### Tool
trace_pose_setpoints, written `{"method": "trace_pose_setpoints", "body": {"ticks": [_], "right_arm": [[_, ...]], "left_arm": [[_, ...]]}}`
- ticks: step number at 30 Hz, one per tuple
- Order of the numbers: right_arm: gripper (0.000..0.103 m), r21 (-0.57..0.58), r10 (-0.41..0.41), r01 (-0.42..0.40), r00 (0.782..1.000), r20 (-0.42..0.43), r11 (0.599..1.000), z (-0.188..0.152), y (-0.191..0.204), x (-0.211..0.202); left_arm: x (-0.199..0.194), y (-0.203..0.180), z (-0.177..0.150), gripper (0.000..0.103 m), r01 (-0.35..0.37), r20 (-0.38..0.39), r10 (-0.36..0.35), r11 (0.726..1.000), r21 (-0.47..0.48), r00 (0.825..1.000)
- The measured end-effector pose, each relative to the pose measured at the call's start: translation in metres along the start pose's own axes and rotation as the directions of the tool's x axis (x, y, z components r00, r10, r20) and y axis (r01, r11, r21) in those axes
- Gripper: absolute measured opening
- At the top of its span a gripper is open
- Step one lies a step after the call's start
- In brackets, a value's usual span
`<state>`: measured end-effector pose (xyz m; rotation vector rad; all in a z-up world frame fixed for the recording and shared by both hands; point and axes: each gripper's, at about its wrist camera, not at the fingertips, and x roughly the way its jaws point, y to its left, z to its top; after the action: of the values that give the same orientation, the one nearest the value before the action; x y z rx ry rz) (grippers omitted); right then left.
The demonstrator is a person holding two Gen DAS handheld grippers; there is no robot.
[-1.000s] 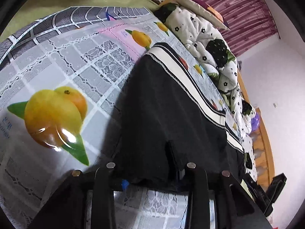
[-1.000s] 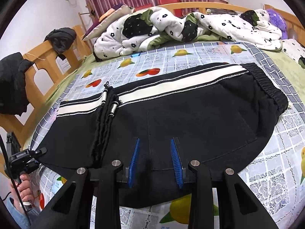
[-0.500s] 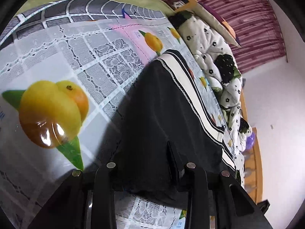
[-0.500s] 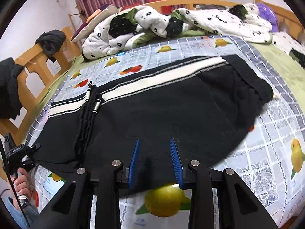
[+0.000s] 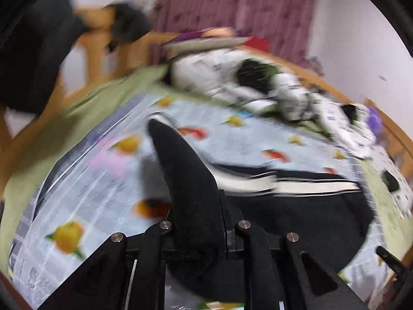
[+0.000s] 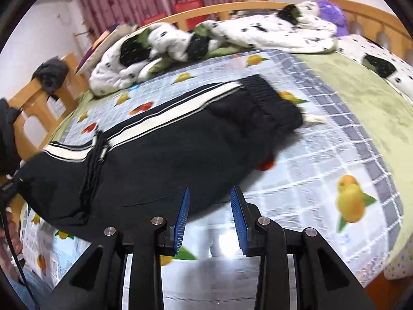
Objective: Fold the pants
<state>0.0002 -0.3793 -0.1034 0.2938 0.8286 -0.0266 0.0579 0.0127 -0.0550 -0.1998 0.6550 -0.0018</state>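
left wrist view is smeared, but i can see my left gripper (image 5: 197, 228) clenched on a bunched end of the black pants (image 5: 191, 191), which rises from between the fingers as a dark tapering fold lifted off the fruit-print cloth (image 5: 103, 196). the rest of the garment lies flat to the right, its white side stripe (image 5: 309, 187) running along the far edge. bare cloth shows to the left of the lifted fold, out to the grey checked border.

right wrist view has my right gripper (image 6: 210, 214) released, the 2 blue pads (image 6: 183, 214) apart with nothing between them, just off the near hem of the pants (image 6: 165, 155). the pants stretch across the cloth (image 6: 322, 170) from lower left to upper right, the ribbed waistband (image 6: 268, 98) at the far right end and a white tag (image 6: 313, 119) poking out beside it. a black drawstring (image 6: 93, 160) lies over the fabric toward the left. room is open on the right side of the cloth, which ends at a green sheet (image 6: 356, 90). a spotted white quilt (image 6: 206, 38) is heaped along the wooden bed rail (image 6: 232, 9) at the back, well apart from the pants. no containers are in view.
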Motion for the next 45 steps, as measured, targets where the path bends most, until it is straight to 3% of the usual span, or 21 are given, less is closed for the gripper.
{"method": "trace_pose_setpoints", "body": {"ticks": [6, 11, 14, 16, 19, 20, 22, 23, 24, 25, 26, 29, 31, 33, 37, 39, 42, 45], "right_arm": [[0.034, 0.077, -0.026, 0.022, 0.998, 0.050, 0.997, 0.002, -0.039, -0.014], [0.034, 0.117, -0.052, 0.045, 0.997, 0.061, 0.992, 0.001, -0.065, -0.017], [0.034, 0.133, -0.069, 0.061, 0.996, 0.052, 0.989, 0.001, -0.076, -0.015], [0.034, 0.136, -0.075, 0.066, 0.995, 0.059, 0.988, 0.002, -0.079, -0.017], [0.034, 0.135, -0.070, 0.062, 0.996, 0.058, 0.989, 0.003, -0.081, -0.015], [0.034, 0.135, -0.067, 0.060, 0.996, 0.053, 0.989, 0.002, -0.080, -0.014], [0.034, 0.134, -0.048, 0.042, 0.998, 0.040, 0.990, 0.002, -0.079, -0.009], [0.034, 0.133, -0.030, 0.026, 0.999, 0.032, 0.991, 0.002, -0.076, -0.006], [0.034, 0.130, -0.014, 0.011, 1.000, 0.025, 0.991, 0.002, -0.074, -0.003], [0.034, 0.125, 0.005, -0.007, 1.000, 0.018, 0.992, 0.002, -0.071, 0.000], [0.035, 0.122, 0.035, -0.036, 0.999, 0.008, 0.992, 0.003, -0.067, 0.004], [0.041, 0.115, 0.140, -0.136, 0.990, -0.025, 0.984, 0.012, -0.051, 0.018], [0.044, 0.110, 0.227, -0.219, 0.972, -0.067, 0.970, 0.027, -0.035, 0.032], [0.050, 0.097, 0.271, -0.262, 0.958, -0.096, 0.960, 0.039, -0.024, 0.045], [0.054, 0.002, 0.154, -0.156, 0.974, -0.169, 0.988, 0.055, -0.009, 0.085], [0.053, 0.003, 0.159, -0.162, 0.964, -0.216, 0.987, 0.058, -0.007, 0.107], [0.035, 0.022, 0.227, -0.229, 0.945, -0.235, 0.973, 0.055, -0.004, 0.120], [0.024, -0.052, 0.209, -0.226, 0.950, -0.231, 0.973, 0.055, 0.007, 0.121]], "left_arm": [[0.011, -0.121, -0.002, 0.016, 0.153, -0.019, -0.151, 0.976, 0.154, 0.988], [0.053, -0.204, -0.034, 0.016, 0.282, -0.123, -0.262, 0.937, 0.205, 0.957], [0.080, -0.234, -0.066, 0.016, 0.401, -0.243, -0.359, 0.904, 0.152, 0.901], [0.094, -0.242, -0.085, 0.016, 0.434, -0.314, -0.384, 0.895, 0.105, 0.868], [0.105, -0.245, -0.104, 0.021, 0.439, -0.338, -0.380, 0.890, 0.119, 0.861], [0.100, -0.240, -0.103, 0.025, 0.468, -0.332, -0.410, 0.876, 0.117, 0.850], [0.083, -0.227, -0.097, 0.037, 0.534, -0.344, -0.475, 0.840, 0.098, 0.810], [0.075, -0.224, -0.095, 0.043, 0.544, -0.338, -0.484, 0.833, 0.105, 0.807], [0.066, -0.218, -0.092, 0.053, 0.551, -0.326, -0.491, 0.826, 0.120, 0.808], [0.052, -0.206, -0.090, 0.063, 0.544, -0.304, -0.486, 0.826, 0.145, 0.819], [0.045, -0.196, -0.088, 0.064, 0.530, -0.286, -0.475, 0.832, 0.162, 0.832], [0.022, -0.157, -0.081, 0.066, 0.441, -0.217, -0.396, 0.868, 0.227, 0.892], [0.011, -0.127, -0.083, 0.072, 0.337, -0.179, -0.297, 0.905, 0.259, 0.938], [0.008, -0.106, -0.090, 0.073, 0.286, -0.179, -0.243, 0.919, 0.273, 0.953], [0.018, -0.082, -0.115, 0.074, 0.277, -0.268, -0.207, 0.926, 0.257, 0.941], [0.025, -0.082, -0.124, 0.074, 0.272, -0.286, -0.198, 0.930, 0.246, 0.937], [0.037, -0.087, -0.126, 0.074, 0.266, -0.287, -0.205, 0.944, 0.195, 0.936], [0.052, -0.091, -0.125, 0.074, 0.295, -0.296, -0.258, 0.951, 0.089, 0.920]]}}
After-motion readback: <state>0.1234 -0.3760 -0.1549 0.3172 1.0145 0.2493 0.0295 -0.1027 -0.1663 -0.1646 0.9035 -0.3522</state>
